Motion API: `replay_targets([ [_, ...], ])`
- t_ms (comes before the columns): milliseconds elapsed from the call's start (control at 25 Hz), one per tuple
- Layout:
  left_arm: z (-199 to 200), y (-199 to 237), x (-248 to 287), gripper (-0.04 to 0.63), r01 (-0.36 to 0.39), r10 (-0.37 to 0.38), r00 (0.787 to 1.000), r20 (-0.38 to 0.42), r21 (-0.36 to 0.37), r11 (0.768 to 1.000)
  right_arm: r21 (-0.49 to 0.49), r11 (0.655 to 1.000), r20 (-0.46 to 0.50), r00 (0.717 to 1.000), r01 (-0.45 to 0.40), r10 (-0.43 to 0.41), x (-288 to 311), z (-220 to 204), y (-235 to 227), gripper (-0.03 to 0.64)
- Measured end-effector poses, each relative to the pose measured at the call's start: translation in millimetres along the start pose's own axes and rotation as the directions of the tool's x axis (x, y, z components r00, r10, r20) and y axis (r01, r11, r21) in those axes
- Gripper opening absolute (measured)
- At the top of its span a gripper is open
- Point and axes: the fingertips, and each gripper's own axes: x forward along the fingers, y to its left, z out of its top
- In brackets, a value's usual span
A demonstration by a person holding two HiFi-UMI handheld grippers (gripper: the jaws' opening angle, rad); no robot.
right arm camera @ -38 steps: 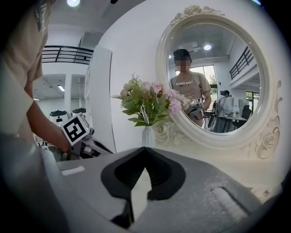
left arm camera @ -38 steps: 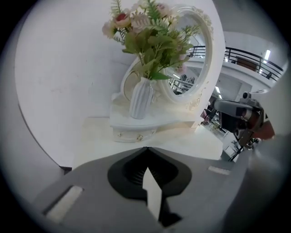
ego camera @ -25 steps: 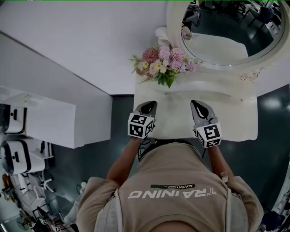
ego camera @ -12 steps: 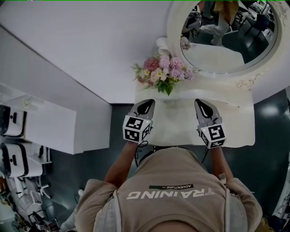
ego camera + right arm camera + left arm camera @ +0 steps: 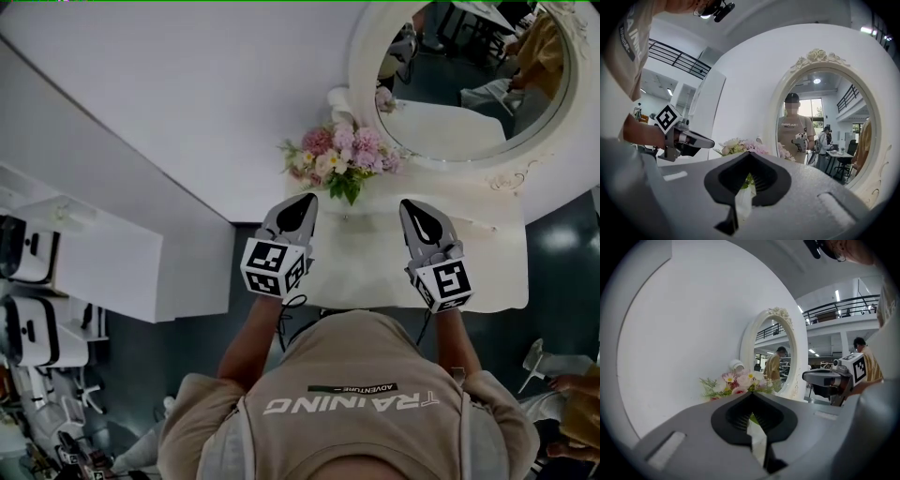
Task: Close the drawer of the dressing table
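over dressing table, left gripper and right gripper closed, empty.

head: overhead, steeply down | gripper views: level, toward mirror | shared: flowers

Two tools are counted: the left tool and the right tool. One tabletop is seen, and one bouquet is carried on it. One oval mirror is counted, and one small white object is made out behind the bouquet.
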Motion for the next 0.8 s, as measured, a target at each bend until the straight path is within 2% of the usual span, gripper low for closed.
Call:
replay_targets([
  [280, 27, 3, -7, 0.018, -0.026, 0.023, 0.998, 0.065, 0.031, 0.999, 0.015, 1.000, 0.029, 1.000, -0.006, 0.006, 3, 14, 2, 0.002],
  [480, 35, 16, -10, 0.018, -0.064, 0.063, 0.994, 0.087, 0.013, 0.998, 0.050, 0.999, 0.056, 0.998, -0.002, -0.001, 2, 22, 5, 0.002],
  [800, 30, 16, -12, 0.018, -0.076, 0.074, 0.995, 0.070, 0.034, 0.997, 0.065, 0.998, 0.045, 0.999, 0.012, -0.015, -2, 16, 7, 0.002],
])
